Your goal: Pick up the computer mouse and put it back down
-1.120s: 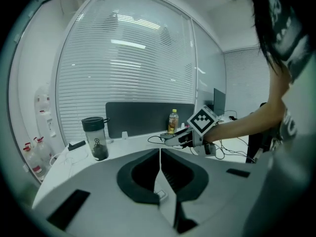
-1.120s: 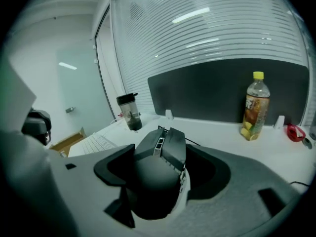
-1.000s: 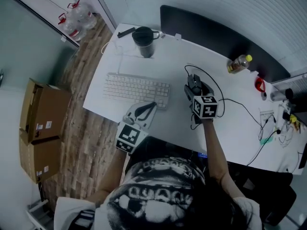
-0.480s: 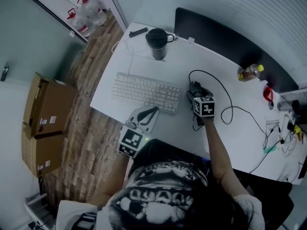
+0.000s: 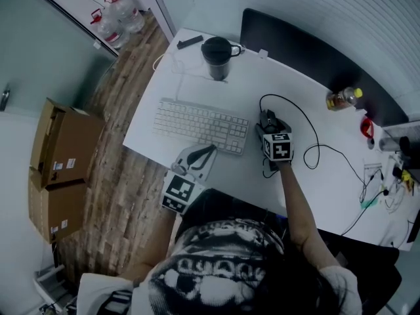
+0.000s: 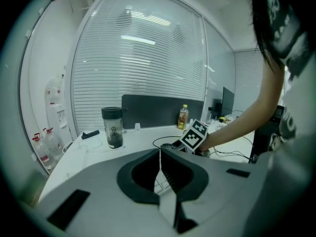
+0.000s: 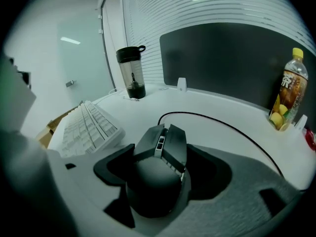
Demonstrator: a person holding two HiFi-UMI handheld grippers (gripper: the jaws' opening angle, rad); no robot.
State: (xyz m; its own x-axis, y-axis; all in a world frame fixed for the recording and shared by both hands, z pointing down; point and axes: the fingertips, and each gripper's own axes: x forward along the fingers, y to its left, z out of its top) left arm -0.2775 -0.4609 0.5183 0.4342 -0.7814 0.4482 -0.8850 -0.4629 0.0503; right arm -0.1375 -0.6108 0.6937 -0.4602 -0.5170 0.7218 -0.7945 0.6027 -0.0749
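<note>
Dark angular wired mouse (image 7: 157, 174) w/ rounded back

Right gripper (image 5: 269, 126) has come down toward the desk (image 5: 328, 189) with the mouse (image 7: 155, 177) clamped between its jaws; its marker cube now shows smaller. Cable (image 7: 223, 122) has settled into a fuller loop to the right. Left gripper (image 5: 207, 151) has drawn slightly left, off the keyboard (image 5: 197, 125) corner.
</note>
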